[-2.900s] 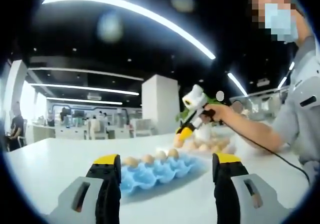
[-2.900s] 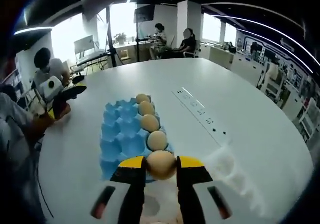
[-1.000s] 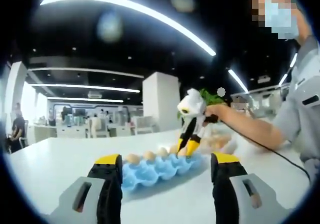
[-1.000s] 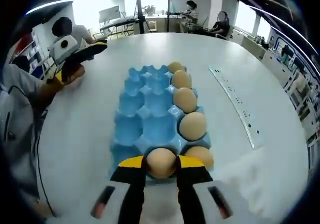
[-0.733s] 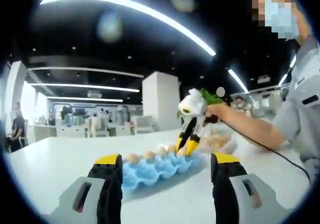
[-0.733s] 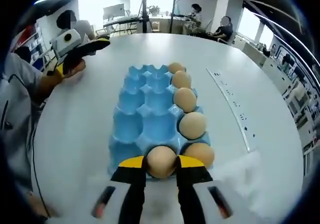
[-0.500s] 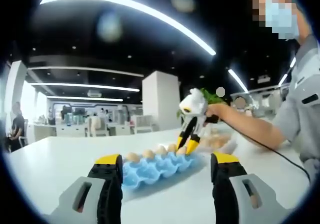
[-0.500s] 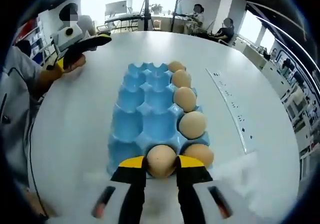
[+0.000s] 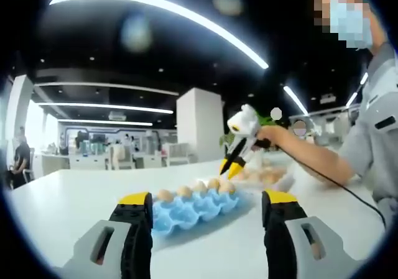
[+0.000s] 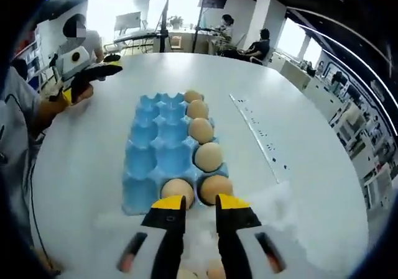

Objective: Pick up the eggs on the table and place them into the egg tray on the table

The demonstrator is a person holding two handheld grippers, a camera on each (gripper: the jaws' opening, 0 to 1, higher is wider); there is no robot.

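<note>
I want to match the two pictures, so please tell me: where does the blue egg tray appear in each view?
Left gripper view: the blue egg tray lies low at centre, between the jaws.
Right gripper view: it lies left of centre, above the jaws.
Shared landmark: the row of eggs along one long edge.

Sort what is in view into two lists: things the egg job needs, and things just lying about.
Part of the job:
- blue moulded egg tray
- six brown eggs in the tray, such as the nearest one
- loose brown eggs near the right gripper
- right gripper, open
- left gripper, open

Lying about:
- long white power strip set in the white table
</note>
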